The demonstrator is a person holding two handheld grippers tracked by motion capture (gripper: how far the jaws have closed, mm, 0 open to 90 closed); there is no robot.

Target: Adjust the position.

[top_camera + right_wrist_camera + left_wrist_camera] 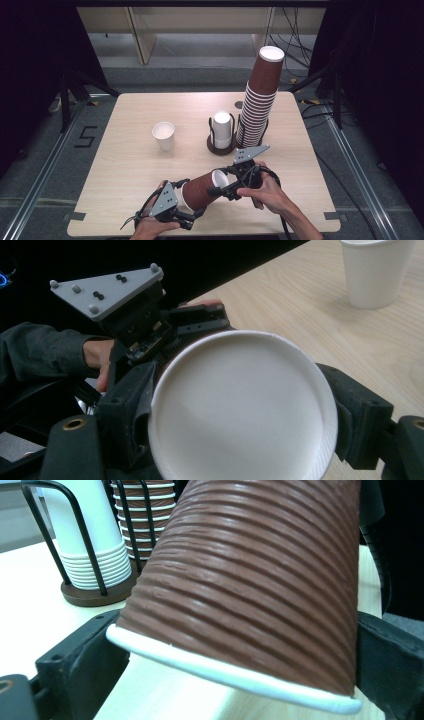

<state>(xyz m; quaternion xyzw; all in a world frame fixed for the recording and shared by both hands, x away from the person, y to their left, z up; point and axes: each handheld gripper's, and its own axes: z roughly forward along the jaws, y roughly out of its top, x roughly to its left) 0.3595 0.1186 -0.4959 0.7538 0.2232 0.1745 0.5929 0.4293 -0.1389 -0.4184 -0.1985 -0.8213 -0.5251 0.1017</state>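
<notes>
On the near half of the table (130, 165), close to its front edge, the work sat between both hands; entries follow from largest to smallest.

Tall stack of brown cups (260, 100): stood in the far right bay of the wire cup holder (220, 145), leaning slightly, well apart from the grippers.

White cup stack (222, 129): upside down in the holder's left bay.

Brown ribbed cup (205, 190): the item in hand, lying nearly level above the tabletop, wide rim toward the left gripper (192, 214), white base toward the right gripper (222, 187). Whether it was one cup or several nested could not be told.

Left gripper: jaws spread wide at either side of the rolled rim, apparently bearing on it.

Right gripper: jaws at middling width, clamped across the narrow base end.

Single white cup (164, 135): upright and alone, left of the holder.

Step judged: separating or handing over the brown cup between the two grippers. The next move would call for one gripper to keep a firm but gentle hold while the other pulled straight along the cup's axis, without crushing the thin wall.
</notes>
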